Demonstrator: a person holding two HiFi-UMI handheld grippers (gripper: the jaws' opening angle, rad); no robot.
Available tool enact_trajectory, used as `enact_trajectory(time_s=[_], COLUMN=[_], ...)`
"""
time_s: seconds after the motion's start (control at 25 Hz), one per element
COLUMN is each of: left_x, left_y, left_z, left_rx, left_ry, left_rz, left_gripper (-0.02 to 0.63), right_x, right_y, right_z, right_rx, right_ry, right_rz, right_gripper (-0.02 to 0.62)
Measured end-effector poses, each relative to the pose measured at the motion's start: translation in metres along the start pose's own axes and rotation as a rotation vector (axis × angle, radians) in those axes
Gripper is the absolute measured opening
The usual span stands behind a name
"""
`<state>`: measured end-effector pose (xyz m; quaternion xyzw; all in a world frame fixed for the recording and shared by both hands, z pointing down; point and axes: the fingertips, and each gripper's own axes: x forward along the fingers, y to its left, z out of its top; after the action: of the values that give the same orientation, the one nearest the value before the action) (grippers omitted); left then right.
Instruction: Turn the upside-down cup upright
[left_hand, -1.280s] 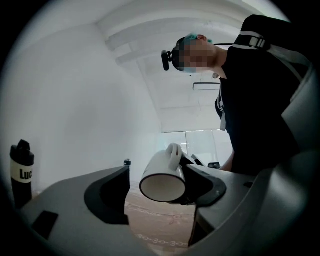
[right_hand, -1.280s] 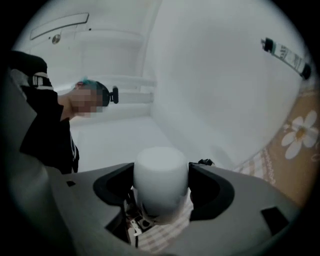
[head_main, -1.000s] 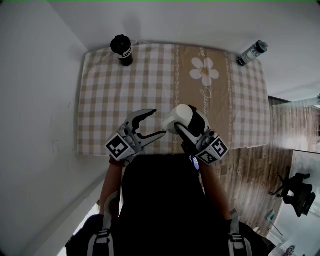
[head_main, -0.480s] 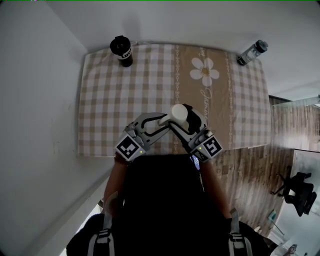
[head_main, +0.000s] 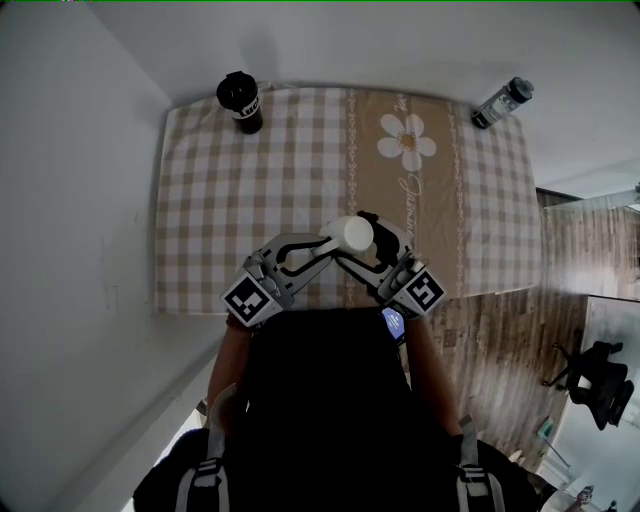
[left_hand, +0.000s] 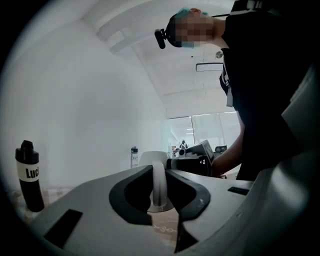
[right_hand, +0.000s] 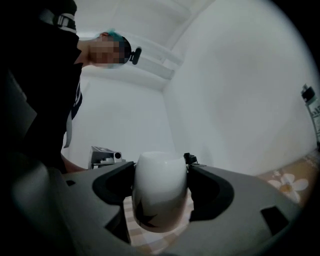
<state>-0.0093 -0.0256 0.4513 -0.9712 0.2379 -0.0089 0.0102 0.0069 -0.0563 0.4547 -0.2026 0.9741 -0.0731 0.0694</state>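
A white cup (head_main: 352, 235) hangs above the near edge of the checked tablecloth (head_main: 250, 180), a plain round white end facing the head camera. My right gripper (head_main: 358, 238) is shut on its body; in the right gripper view the cup (right_hand: 160, 192), with a dark leaf print low on its side, fills the space between both pads. My left gripper (head_main: 325, 246) comes in from the left. Its jaws have just been closing, and in the left gripper view the pads of the left gripper (left_hand: 159, 192) press on the cup's thin handle (left_hand: 158, 182).
A black bottle (head_main: 241, 100) stands at the table's far left corner and a clear bottle (head_main: 502, 103) at the far right corner. A daisy print (head_main: 408, 142) marks the cloth's tan band. Walls run along the left and far sides; wooden floor lies right.
The left gripper swung right from beside the cup and its wide jaws narrowed onto the handle. The right gripper rolled, and the cup shifted slightly left and lower.
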Motion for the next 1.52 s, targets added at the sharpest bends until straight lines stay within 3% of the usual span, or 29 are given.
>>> enact_trajectory(time_s=[0.2,0.44,0.52,0.76,1.16,1.52], left_x=[0.001,0.008,0.008,0.007,-0.002,0.027], left_y=[-0.007,0.000,0.000,-0.001,0.030,0.037], left_z=[-0.007,-0.033,-0.035,-0.016,-0.018,-0.065], left_rx=[0.028,0.115,0.120,0.015,-0.089,-0.103], left_ry=[0.034,0.173,0.179,0.047,-0.041,0.055], left_rz=[-0.021,0.025,0.038,0.031,0.165,0.178], left_gripper=[0.072,0.069,0.067,0.066,0.066,0.066], right_x=[-0.002,-0.002,-0.003,-0.008,-0.050,-0.073], right_y=[0.006,0.003,0.004,0.005,-0.019,-0.015], right_z=[-0.003,-0.005,-0.008,0.004,0.009,-0.001], right_rx=[-0.031,-0.328,-0.368,-0.266,-0.176,-0.162], right_ry=[0.047,0.176,0.218,0.127,0.077,0.106], right_rz=[0.049,-0.086,-0.098,-0.123,-0.280,-0.321], right_gripper=[0.353,0.351,0.354,0.354,0.320,0.308])
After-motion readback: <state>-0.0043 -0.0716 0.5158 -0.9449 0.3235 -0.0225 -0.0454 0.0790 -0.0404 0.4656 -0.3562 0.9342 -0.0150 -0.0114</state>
